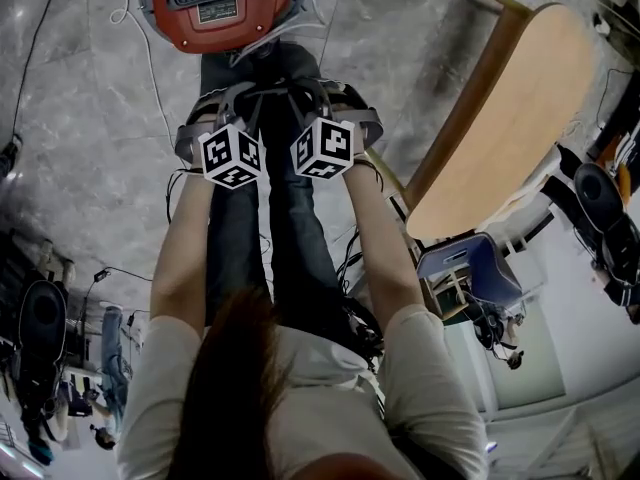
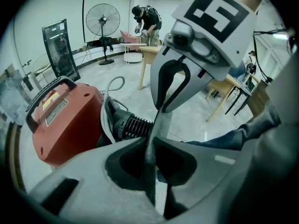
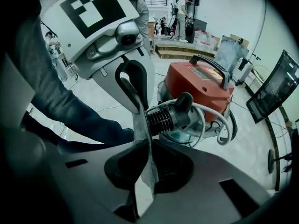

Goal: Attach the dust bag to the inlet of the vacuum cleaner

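A red vacuum cleaner [image 1: 218, 3] stands on the grey floor just beyond my two grippers. Its black ribbed inlet hose [image 2: 133, 125] points toward me. A thin grey edge of the dust bag [image 2: 161, 122] hangs between both grippers. My left gripper [image 2: 152, 143] is shut on one side of that edge. Facing it, my right gripper [image 3: 148, 146] is shut on the other side of the dust bag [image 3: 141, 125], close to the ribbed inlet [image 3: 170, 115]. In the head view the marker cubes of the left gripper [image 1: 240, 93] and right gripper [image 1: 310, 90] sit side by side and hide the bag.
A wooden table [image 1: 500, 138] and a blue chair [image 1: 470, 268] stand to the right. The vacuum's white cord [image 3: 219, 120] loops around its base. A floor fan [image 2: 103, 20], a black panel [image 2: 58, 45] and a person [image 2: 147, 22] are far off. My legs [image 1: 270, 248] lie below the grippers.
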